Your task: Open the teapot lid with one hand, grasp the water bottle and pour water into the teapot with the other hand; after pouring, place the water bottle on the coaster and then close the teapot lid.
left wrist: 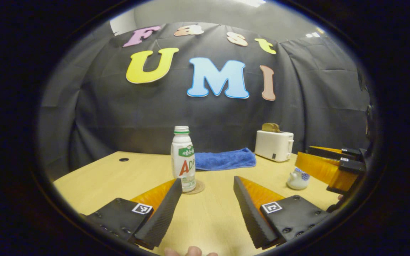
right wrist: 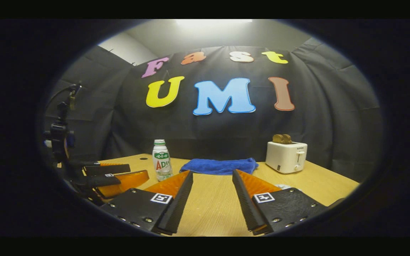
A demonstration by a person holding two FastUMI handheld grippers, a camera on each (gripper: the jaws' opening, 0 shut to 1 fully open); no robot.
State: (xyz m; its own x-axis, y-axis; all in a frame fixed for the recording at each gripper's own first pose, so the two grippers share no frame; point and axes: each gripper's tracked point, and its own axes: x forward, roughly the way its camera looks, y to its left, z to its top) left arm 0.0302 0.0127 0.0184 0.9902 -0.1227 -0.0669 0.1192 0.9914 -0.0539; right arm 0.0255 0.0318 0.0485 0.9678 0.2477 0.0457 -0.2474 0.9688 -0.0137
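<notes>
Both the left gripper (left wrist: 208, 185) and the right gripper (right wrist: 212, 177) are hovering spread and empty above the table (left wrist: 205, 217). Beyond, the water bottle (left wrist: 183, 160) is standing on its coaster (left wrist: 198, 187), the teapot (left wrist: 298, 178) sitting lidded to its right; nothing looks started yet.

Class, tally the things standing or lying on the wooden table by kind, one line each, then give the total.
Water bottle: 1
Coaster: 1
Teapot: 1
Blue towel: 1
Toaster: 1
Total: 5
</notes>
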